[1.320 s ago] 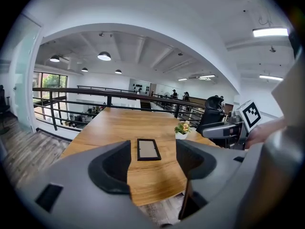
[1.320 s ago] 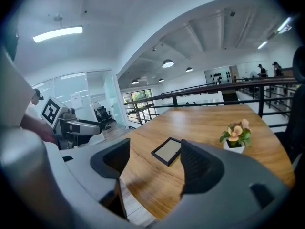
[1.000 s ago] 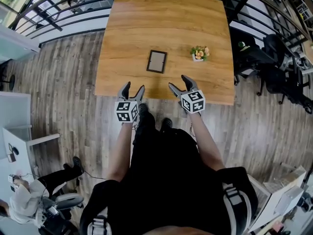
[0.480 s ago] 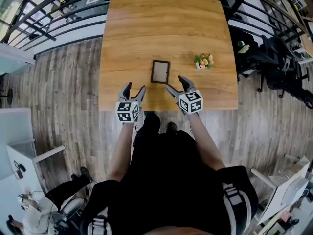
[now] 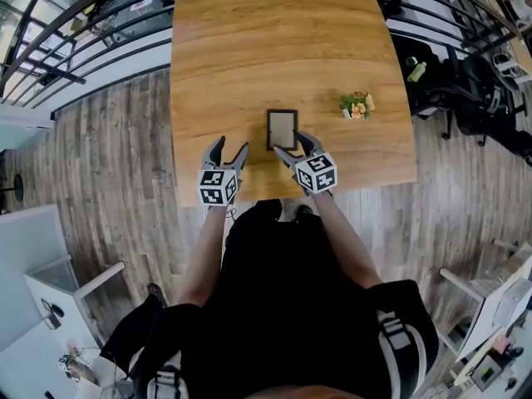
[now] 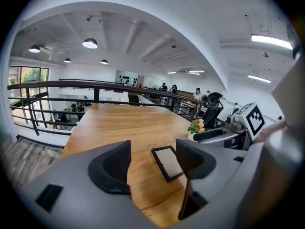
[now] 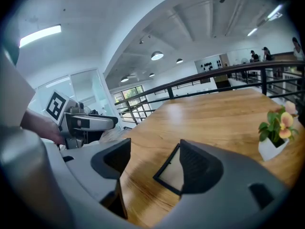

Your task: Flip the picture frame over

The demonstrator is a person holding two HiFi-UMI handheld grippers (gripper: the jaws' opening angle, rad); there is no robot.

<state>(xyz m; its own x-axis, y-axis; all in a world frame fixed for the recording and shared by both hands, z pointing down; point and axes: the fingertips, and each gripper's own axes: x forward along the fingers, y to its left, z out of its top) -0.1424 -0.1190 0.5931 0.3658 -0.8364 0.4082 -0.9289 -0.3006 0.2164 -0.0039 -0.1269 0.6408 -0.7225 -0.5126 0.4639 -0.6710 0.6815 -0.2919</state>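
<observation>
A small black picture frame [image 5: 282, 129] with a pale panel lies flat on the wooden table [image 5: 249, 48], near its front edge. It also shows in the left gripper view, frame [image 6: 167, 161], and the right gripper view, frame [image 7: 170, 171]. My right gripper [image 5: 293, 143] stands open just at the frame's near edge, nothing between its fingers. My left gripper [image 5: 228, 148] is open over the table's front edge, to the left of the frame and apart from it.
A little white pot with orange flowers [image 5: 357, 105] stands on the table to the right of the frame. Black railings [image 5: 91, 23] run behind the table. Office chairs [image 5: 465, 81] stand at the right, off the table.
Both grippers have moved forward over the table's front edge toward the frame. The right one now sits at the frame's near edge. Both stay open.
</observation>
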